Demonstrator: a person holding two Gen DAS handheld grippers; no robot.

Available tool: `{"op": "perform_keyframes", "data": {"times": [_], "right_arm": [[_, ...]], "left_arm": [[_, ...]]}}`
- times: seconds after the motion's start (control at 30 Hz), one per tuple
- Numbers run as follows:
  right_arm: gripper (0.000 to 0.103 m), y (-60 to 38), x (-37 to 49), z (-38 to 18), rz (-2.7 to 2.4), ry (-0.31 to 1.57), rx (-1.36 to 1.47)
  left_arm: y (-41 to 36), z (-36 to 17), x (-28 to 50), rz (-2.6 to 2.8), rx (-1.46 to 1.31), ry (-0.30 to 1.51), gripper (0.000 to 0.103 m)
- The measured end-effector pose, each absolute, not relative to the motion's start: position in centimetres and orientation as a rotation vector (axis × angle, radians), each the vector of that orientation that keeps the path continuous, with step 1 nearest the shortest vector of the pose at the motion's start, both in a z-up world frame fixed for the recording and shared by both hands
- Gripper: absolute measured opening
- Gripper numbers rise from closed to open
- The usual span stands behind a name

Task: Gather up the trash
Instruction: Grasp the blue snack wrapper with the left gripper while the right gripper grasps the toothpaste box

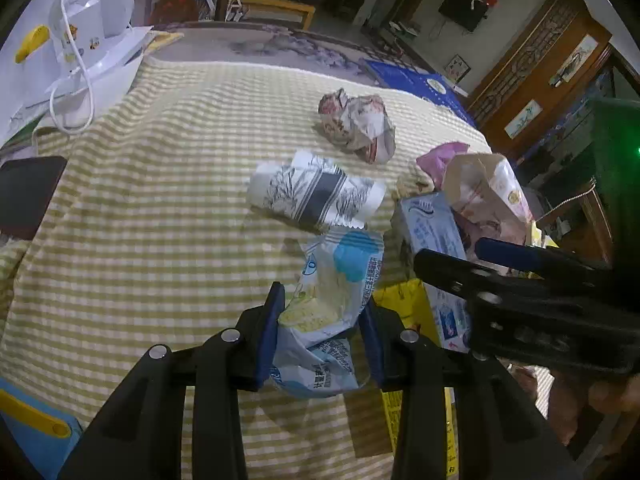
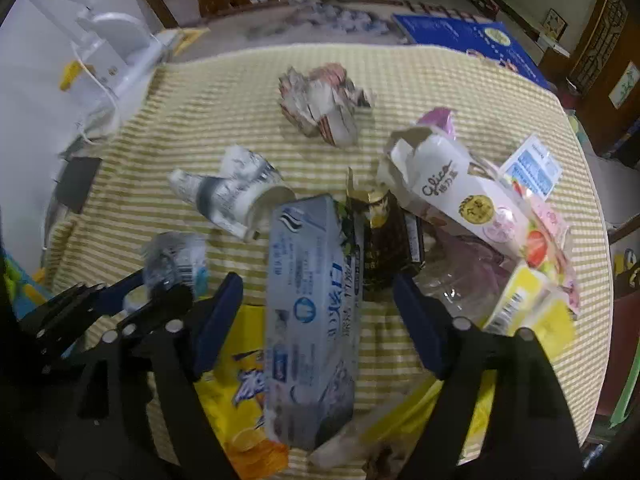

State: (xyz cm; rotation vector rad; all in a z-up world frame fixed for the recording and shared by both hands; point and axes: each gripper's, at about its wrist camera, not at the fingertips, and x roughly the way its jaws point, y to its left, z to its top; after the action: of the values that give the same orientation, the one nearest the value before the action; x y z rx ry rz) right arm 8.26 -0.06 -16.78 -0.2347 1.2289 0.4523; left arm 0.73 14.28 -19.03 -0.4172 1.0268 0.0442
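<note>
On the yellow-checked tablecloth (image 1: 160, 240), trash lies scattered, and most of it is heaped around a long pale-blue carton (image 2: 312, 300), which serves as the landmark.

The left gripper (image 1: 324, 340) is clamped on a crumpled blue-and-white snack wrapper (image 1: 332, 292), its blue pads pressing the film from both sides. That wrapper looks thin, light and limp; a judgement is that it will slide between smooth pads unless bunched, so a pinch across its gathered middle, as now, suits it best.

The right gripper (image 2: 320, 312) stands with its jaws wide apart astride the carton, neither pad touching the cardboard; no earlier view is available to say more. The carton seems light, hollow and fairly stiff but crushable, so a grip across its narrow width near mid-length would likely hold without tipping.

Beyond the carton's far left corner lies a crushed paper cup (image 2: 236, 196), soft and already flattened. Farther beyond sits a crumpled paper ball (image 2: 324, 104), springy and easy to pinch anywhere. To the carton's right rests a dark foil wrapper (image 2: 384, 240), probably slippery, then a torn white snack box (image 2: 452, 196). Under the carton's near end lies a yellow chip bag (image 2: 240, 400), crinkly and light.
</note>
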Motion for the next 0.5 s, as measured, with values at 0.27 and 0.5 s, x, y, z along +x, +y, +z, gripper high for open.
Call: {"op": "perform_keyframes", "data": {"times": [0.27,0.5], "right_arm": [[0.052,-0.8,8.3,-18.7,0.428,1.268,-0.264],[0.050,-3.3,8.6,-15.1,0.474,1.213,-0.097]], "left_arm": [[14.7,-18.8,0.5,0.056,-0.428,1.014,0.034],[14.8,-18.5,0.7,0.053,-0.428,1.005,0.034]]}}
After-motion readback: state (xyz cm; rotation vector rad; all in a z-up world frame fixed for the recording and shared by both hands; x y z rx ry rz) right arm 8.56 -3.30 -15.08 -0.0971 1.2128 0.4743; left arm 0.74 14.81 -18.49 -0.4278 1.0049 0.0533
